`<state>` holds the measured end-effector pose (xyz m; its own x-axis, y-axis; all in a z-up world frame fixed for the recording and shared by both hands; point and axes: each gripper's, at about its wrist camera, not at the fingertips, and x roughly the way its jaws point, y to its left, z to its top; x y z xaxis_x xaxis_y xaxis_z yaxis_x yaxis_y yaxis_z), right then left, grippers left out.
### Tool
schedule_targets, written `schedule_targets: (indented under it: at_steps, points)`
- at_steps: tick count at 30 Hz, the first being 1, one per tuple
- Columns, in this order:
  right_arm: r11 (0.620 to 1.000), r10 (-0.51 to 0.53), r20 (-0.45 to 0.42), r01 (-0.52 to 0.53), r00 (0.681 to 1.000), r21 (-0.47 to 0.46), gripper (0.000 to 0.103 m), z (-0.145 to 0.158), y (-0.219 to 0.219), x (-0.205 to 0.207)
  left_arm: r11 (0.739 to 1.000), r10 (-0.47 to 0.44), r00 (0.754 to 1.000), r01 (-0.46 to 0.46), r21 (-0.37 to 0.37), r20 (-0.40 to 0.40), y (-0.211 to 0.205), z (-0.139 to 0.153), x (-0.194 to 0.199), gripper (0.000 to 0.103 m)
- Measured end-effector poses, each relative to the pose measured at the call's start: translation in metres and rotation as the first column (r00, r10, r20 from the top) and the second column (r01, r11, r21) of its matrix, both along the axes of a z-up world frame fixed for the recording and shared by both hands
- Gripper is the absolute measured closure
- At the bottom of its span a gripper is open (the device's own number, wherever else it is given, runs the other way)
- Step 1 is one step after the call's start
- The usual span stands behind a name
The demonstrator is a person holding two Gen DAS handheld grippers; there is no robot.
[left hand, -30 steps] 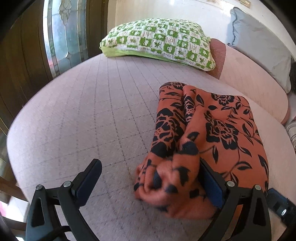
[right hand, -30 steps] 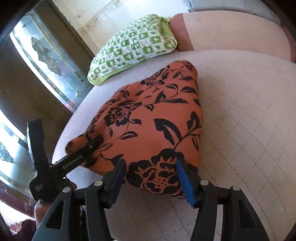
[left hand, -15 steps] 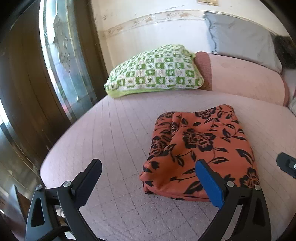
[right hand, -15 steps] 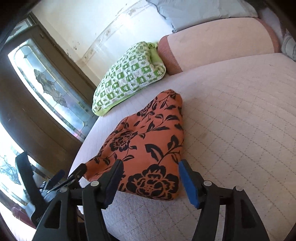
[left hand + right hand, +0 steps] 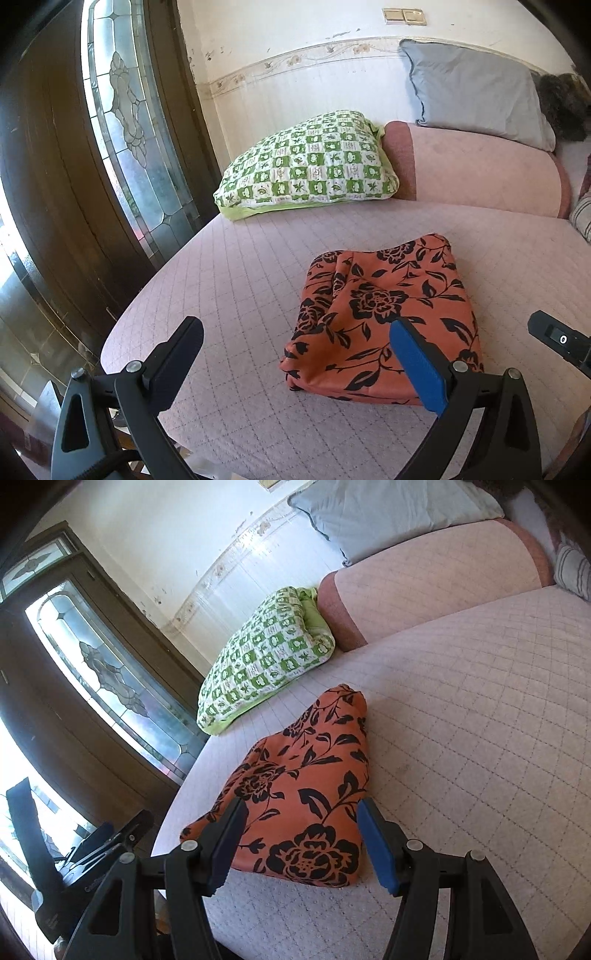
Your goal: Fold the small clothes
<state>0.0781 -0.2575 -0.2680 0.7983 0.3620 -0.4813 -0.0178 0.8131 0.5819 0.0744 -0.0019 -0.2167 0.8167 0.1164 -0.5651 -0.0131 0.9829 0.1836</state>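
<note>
Orange cloth printed with black roses and leaves, the garment (image 5: 384,317) lies folded into a thick rectangular bundle on the pink quilted bed (image 5: 236,280), close to the near edge and with bare quilt around it on every side. From the left wrist view its left side shows rumpled folds, while the top is smooth. The left gripper (image 5: 295,354) hangs above the near edge of the bed with its jaws spread wide and nothing between them; the blue pad of one finger sits in front of the bundle's near right corner in the picture, but clear of the cloth. The right gripper (image 5: 299,834) is likewise apart from the garment (image 5: 306,797), raised just short of its near end; its jaws have just been opening and now stand wide with nothing held, the bundle seen through the gap beyond them. The left gripper's body shows at the lower left of the right wrist view, off the bed's edge. Further back, a green and white checked pillow (image 5: 310,170) rests against a pink bolster (image 5: 480,173), with a grey pillow (image 5: 472,92) above it by the white wall. A dark wooden door with leaded glass (image 5: 122,122) stands to the left.
</note>
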Motion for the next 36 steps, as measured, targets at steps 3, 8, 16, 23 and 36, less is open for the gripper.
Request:
schedule_targets:
  at_steps: [3, 8, 16, 23, 36]
  points:
    - [1.0, 0.0, 0.006, 0.0, 1.0, 0.009, 0.037, 0.002, -0.003, -0.002, 1.0, -0.009, 1.0, 0.009, 0.01, 0.006, -0.004, 0.002, -0.003, 0.002]
    - [1.0, -0.002, 0.009, 0.002, 1.0, 0.018, 0.037, 0.003, -0.008, -0.004, 1.0, -0.016, 1.0, 0.016, 0.01, 0.008, -0.008, 0.004, -0.004, 0.002]
    - [0.999, 0.011, -0.011, -0.011, 1.0, 0.037, 0.037, -0.001, -0.009, 0.003, 1.0, -0.002, 1.0, 0.002, 0.0, 0.007, -0.003, 0.003, 0.002, 0.002]
    - [0.999, 0.03, -0.027, -0.029, 0.999, 0.028, 0.037, -0.004, -0.003, 0.012, 0.999, 0.036, 0.999, -0.036, -0.022, -0.004, 0.012, -0.002, 0.011, 0.002]
    - [0.998, 0.065, -0.05, -0.064, 0.997, 0.017, 0.037, -0.01, 0.018, 0.027, 0.985, 0.154, 0.988, -0.153, -0.079, 0.006, 0.064, 0.004, 0.015, 0.002]
